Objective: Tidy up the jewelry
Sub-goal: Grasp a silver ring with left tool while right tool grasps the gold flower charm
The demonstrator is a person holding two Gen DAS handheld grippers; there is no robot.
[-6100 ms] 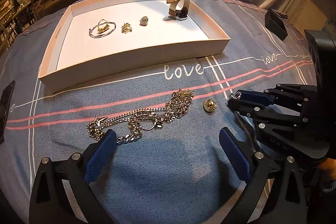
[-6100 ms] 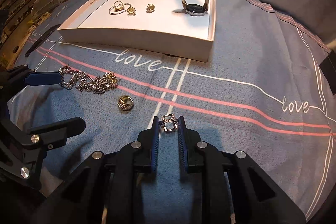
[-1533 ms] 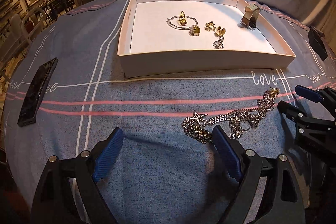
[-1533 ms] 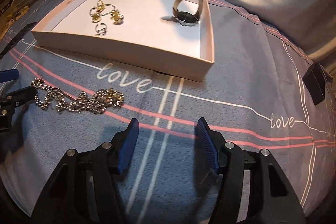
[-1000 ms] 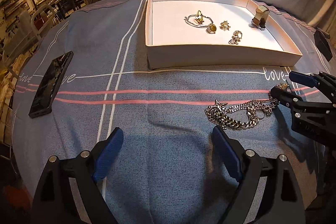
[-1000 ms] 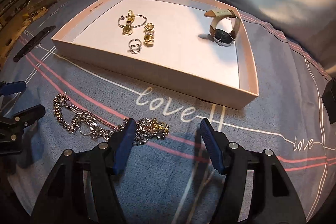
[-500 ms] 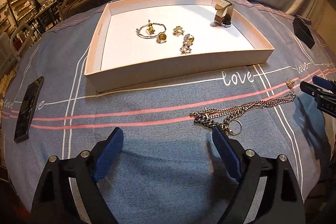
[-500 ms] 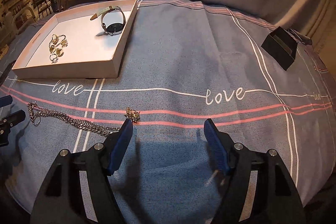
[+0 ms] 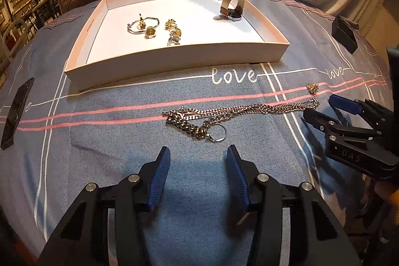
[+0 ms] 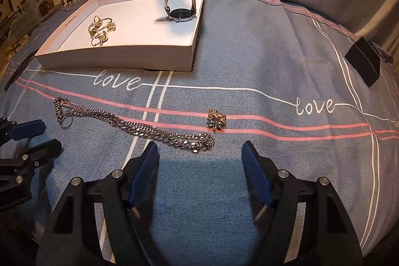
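Note:
A silver chain necklace (image 9: 239, 111) lies stretched out on the blue cloth, with a key ring (image 9: 217, 135) at its left end; it also shows in the right wrist view (image 10: 139, 127). A gold flower brooch (image 10: 216, 120) lies just right of it (image 9: 312, 87). The pink tray (image 9: 174, 61) holds a bangle (image 9: 142, 23), small gold pieces (image 9: 174, 31) and a watch (image 9: 230, 8). My left gripper (image 9: 197, 163) is open and empty just short of the key ring. My right gripper (image 10: 199, 161) is open and empty, near the chain's right end.
A black phone (image 9: 16, 111) lies at the cloth's left edge. A small black box (image 10: 365, 64) sits at the far right. The tray (image 10: 119, 59) stands behind the white "love" lettering. Shelves and chairs are in the dim background.
Both grippers have moved in toward the chain. The left gripper's jaws have narrowed but stay open. The chain lies stretched out and the brooch sits apart from it.

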